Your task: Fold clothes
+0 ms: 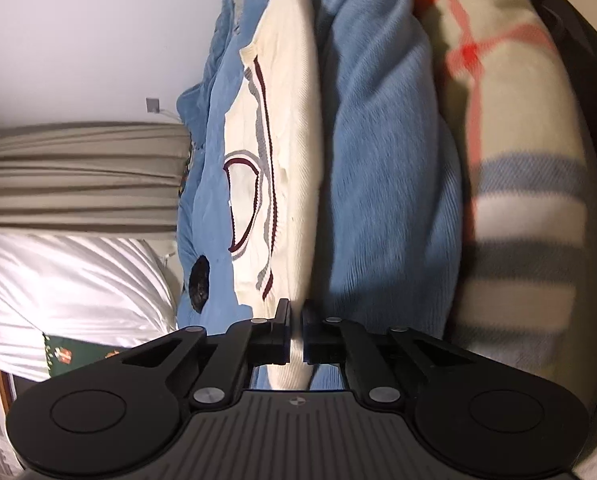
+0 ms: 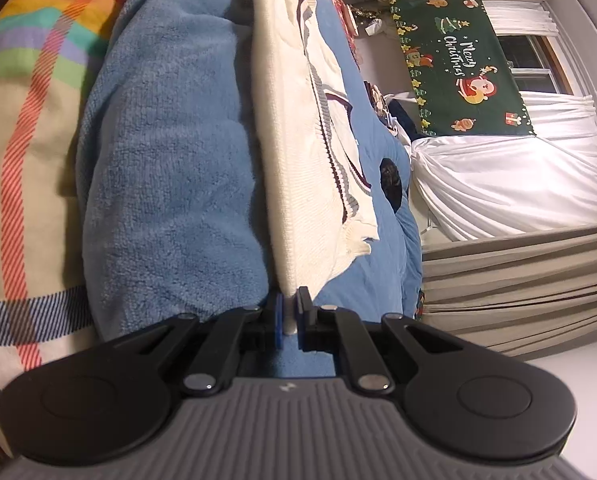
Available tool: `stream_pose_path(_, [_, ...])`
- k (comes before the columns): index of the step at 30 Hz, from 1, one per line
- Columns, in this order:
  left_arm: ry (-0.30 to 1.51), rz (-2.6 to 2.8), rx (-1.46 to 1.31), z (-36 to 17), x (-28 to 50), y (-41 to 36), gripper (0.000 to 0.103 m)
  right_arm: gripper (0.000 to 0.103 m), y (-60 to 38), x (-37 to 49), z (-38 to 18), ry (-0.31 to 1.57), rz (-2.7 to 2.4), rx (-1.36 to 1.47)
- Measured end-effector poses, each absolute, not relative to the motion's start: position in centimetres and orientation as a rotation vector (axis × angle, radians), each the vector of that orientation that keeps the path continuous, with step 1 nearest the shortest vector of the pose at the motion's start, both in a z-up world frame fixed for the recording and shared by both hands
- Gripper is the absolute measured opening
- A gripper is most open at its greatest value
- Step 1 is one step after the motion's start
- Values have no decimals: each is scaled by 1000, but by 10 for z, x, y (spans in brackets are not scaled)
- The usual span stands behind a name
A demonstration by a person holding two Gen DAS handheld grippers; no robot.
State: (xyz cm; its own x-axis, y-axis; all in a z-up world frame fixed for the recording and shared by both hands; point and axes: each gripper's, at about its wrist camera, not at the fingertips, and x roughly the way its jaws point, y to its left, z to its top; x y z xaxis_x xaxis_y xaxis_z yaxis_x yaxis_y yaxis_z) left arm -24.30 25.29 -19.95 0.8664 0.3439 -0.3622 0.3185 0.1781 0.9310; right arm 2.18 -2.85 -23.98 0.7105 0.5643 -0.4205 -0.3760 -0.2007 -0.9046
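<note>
**Gripping a cream sweater at both ends over a blue bed**

Looking along the left gripper (image 1: 296, 316), the whole scene appears turned on its side. Its two black jaws are pinched nearly together on the edge of a cream knit sweater (image 1: 286, 160), whose fabric passes between the pads. The sweater has a V-neck trimmed in dark red and grey, and it lies stretched out on a blue bedspread (image 1: 386, 184). Beside the bedspread sits a plaid blanket (image 1: 510, 160) in cream with red and blue-grey stripes. On the other side are beige curtains (image 1: 82, 172) and a glossy white cloth (image 1: 66, 280).

Looking along the right gripper (image 2: 289, 304), its jaws are likewise closed tight on a thin edge of the same cream sweater (image 2: 298, 140), which runs away from the pads across the blue bedspread (image 2: 170, 160). The plaid blanket (image 2: 30, 120) shows rainbow stripes here. A green "Merry Christmas" banner (image 2: 458, 64) hangs against the far wall, next to a window.
</note>
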Motion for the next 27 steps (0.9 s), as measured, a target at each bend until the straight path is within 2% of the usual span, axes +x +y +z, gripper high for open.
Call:
stream_pose_path(4, [582,19,1412,-202,-245,253,6,8,-31,16,-240,-149,863,-1550])
stream_pose_path(8, [577,42,1435,-206,-247,253,11,9,-38,3,-227,-128,895,-1535])
stream_pose_path(14, [561,95,1426,-203,-246,266,24,13,-42,-22,-182,-20,984,-1395])
stream_pose_path(17, [563,92,1429,-205,-245,274,24,18,-27,-46,-164,-2,1034,-1307])
stream_pose_path(19, [566,74,1429,-205,-245,279,10,18,-5,-59,-159,-15,1075,-1254])
stream_pose_path(25, [553,30,1424,-204,-249,286,8,19,87,-96,-160,-104,1227,-1114])
stream_pose_path(27, [548,23,1411,-202,-249,287,8,24,119,-112,-165,-135,1290,-1087])
